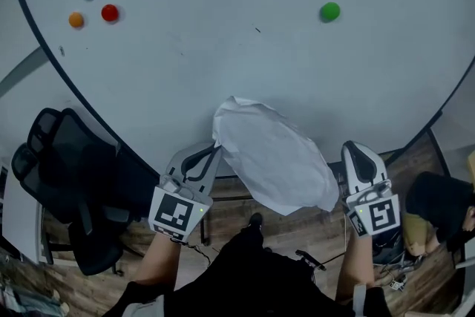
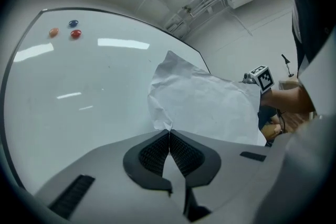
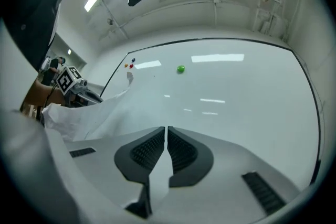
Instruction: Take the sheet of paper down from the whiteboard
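The whiteboard [image 1: 245,48] carried only magnets, since the sheet of paper [image 1: 278,163] hung free before its lower edge. The left hand-held gripper [image 1: 214,151] pinched one crumpled corner to bear it. The right hand-held gripper [image 1: 358,150] was closed just beside the sheet, apparently on nothing. The green magnet [image 1: 330,11] sat well apart.

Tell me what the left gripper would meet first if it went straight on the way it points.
The sheet of paper: the left gripper is shut on its edge. Behind it, probably the whiteboard.
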The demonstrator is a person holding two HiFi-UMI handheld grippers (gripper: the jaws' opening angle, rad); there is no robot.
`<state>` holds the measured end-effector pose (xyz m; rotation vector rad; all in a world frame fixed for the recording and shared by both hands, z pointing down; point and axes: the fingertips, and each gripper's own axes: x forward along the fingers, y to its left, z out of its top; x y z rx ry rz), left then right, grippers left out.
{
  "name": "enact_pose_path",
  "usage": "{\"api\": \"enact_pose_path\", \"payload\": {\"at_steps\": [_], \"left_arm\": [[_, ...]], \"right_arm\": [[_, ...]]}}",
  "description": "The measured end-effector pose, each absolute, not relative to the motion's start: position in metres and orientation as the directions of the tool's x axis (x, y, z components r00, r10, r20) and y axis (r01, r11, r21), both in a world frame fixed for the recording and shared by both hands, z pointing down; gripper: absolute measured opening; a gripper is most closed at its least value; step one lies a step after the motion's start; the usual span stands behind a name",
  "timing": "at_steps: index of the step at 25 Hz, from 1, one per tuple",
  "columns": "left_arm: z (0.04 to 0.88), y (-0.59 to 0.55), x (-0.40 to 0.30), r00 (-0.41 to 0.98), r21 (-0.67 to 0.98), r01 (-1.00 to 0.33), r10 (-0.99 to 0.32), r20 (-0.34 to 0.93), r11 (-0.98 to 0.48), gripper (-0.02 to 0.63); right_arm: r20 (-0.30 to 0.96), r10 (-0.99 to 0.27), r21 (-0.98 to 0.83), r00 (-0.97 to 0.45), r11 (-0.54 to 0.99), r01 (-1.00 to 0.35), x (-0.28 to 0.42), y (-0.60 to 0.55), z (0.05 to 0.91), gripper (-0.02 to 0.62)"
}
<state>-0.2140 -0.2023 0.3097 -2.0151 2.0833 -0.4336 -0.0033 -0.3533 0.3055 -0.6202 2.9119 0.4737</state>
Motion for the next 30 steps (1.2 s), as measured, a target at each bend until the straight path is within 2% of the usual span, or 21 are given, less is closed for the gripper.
{"api": "enact_pose_path", "payload": {"at_steps": [13, 20, 30], "left_arm": [[0.442, -0.204, -0.204, 0.008, -0.172, -0.984, -0.979, 0.205, -0.044, 0.017], [0.515, -0.204, -0.178, 0.069, -0.090, -0.991, -0.958, 0.279, -0.098, 0.018], [0.584, -0.195, -0.181, 0.029, 0.034, -0.999, -0.958, 0.287, -0.020, 0.017]], "right_arm": [[-0.007, -0.388, -0.036, -0.922, 0.921, -0.388, 0.047, -0.355, 0.460, 0.028], [0.012, -0.375, -0.120, -0.927, 0.920, -0.374, 0.068, -0.342, 0.508, 0.028], [0.060, -0.341, -0.194, -0.938, 0.918, -0.346, 0.073, -0.318, 0.553, 0.028]]}}
